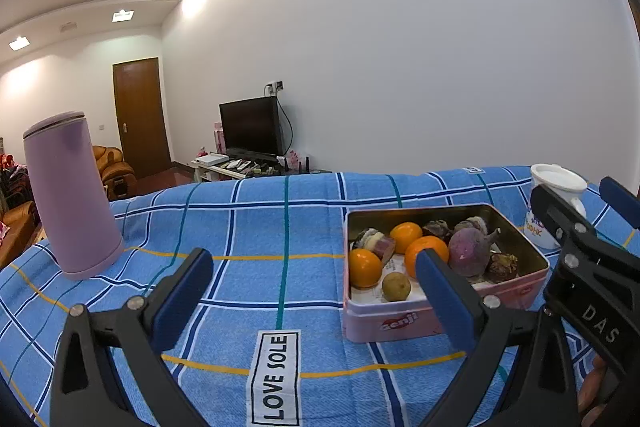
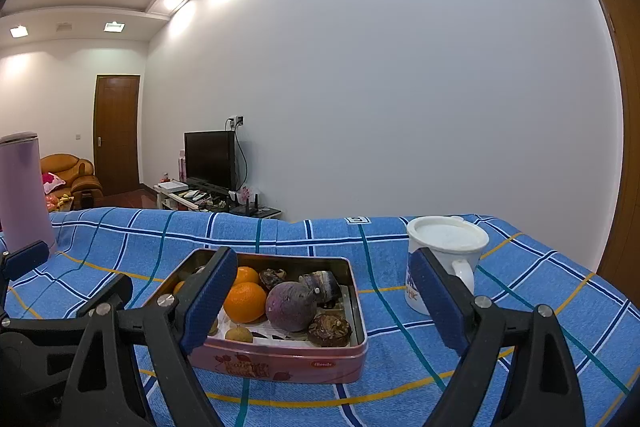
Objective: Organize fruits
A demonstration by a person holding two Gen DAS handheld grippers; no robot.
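A pink tin box (image 1: 400,323) (image 2: 280,363) sits on the blue checked cloth and holds oranges (image 1: 426,253) (image 2: 245,301), a purple round root (image 1: 470,251) (image 2: 290,305), a small brownish-green fruit (image 1: 396,286) (image 2: 239,334) and several dark knobbly pieces (image 2: 330,329). My left gripper (image 1: 316,303) is open over bare cloth, left of the box, its right finger (image 1: 442,301) overlapping the box front. My right gripper (image 2: 320,307) is open, low before the box with nothing between its pads. It also shows at the right edge of the left wrist view (image 1: 580,223).
A tall lilac flask (image 1: 72,199) (image 2: 22,195) stands at the cloth's left. A white mug (image 1: 554,203) (image 2: 444,259) stands right of the box. The cloth (image 1: 260,235) drops off at its far edge; beyond lie a TV stand, sofa and door.
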